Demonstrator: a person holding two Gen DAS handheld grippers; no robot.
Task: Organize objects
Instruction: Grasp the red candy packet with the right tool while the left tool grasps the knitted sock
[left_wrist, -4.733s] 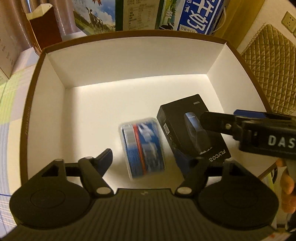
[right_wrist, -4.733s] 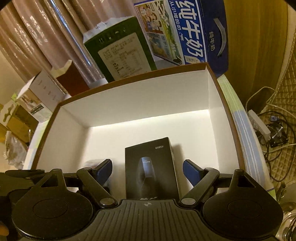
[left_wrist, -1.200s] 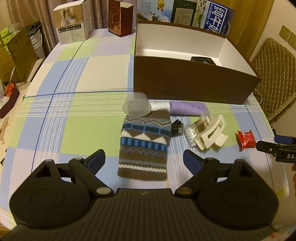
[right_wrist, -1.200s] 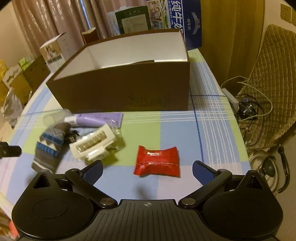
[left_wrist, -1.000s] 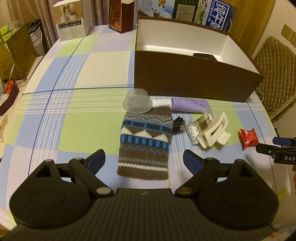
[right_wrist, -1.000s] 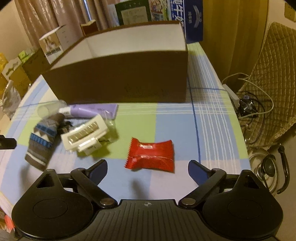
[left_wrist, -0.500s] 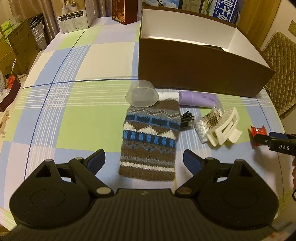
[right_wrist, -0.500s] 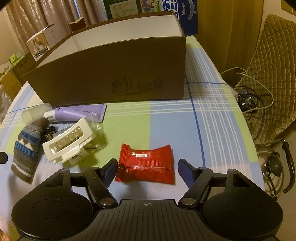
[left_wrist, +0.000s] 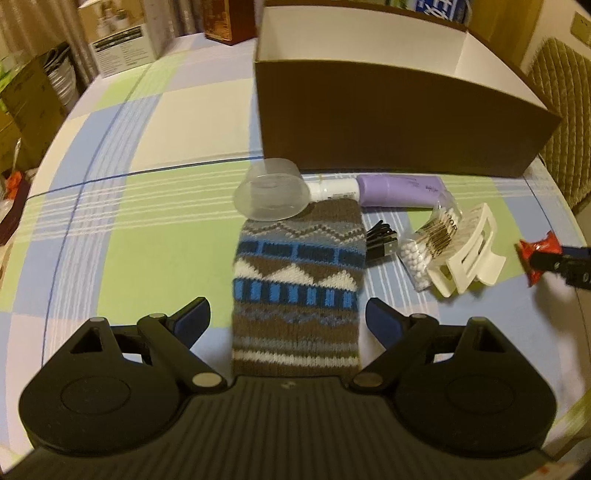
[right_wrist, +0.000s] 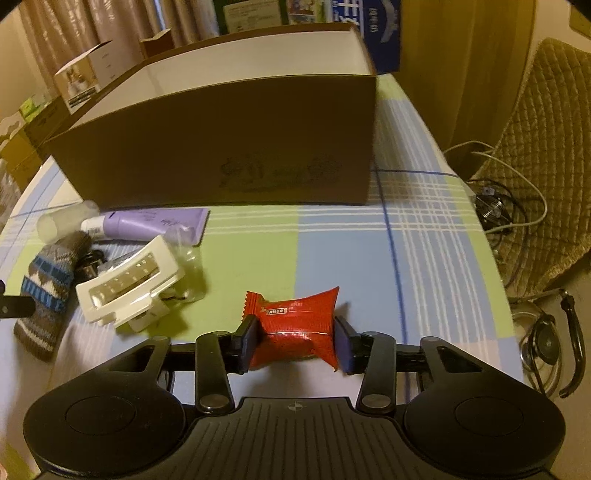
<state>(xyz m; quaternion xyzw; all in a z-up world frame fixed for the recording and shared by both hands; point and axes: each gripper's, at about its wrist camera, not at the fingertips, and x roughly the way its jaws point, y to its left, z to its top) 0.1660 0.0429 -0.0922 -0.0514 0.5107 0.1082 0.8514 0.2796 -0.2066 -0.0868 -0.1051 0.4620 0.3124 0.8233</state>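
On the checked tablecloth (left_wrist: 155, 236) in front of me I count one brown box (right_wrist: 236, 147), open at the top and white inside, one knitted sock (left_wrist: 297, 291), one purple tube (left_wrist: 399, 190), one clear plastic cup (left_wrist: 271, 194) on its side, one white hair claw (right_wrist: 129, 286), one small bag of cotton swabs (left_wrist: 428, 243), one black clip-like piece (left_wrist: 382, 243) and one red candy packet (right_wrist: 295, 332). Both my grippers tilt steeply down toward the table. My right gripper (right_wrist: 294, 345) has just been closing, and its pads now press the packet's two short ends, the packet lying crosswise between them, near the table's front edge and well short of the box. In the left view that same gripper shows at the far right with the red wrapper in it. My left gripper (left_wrist: 288, 317) hangs over the sock with its jaws wide apart, one fingertip (left_wrist: 192, 317) off each long side of the sock, not touching it. The sock's far end lies just under the cup's rim.
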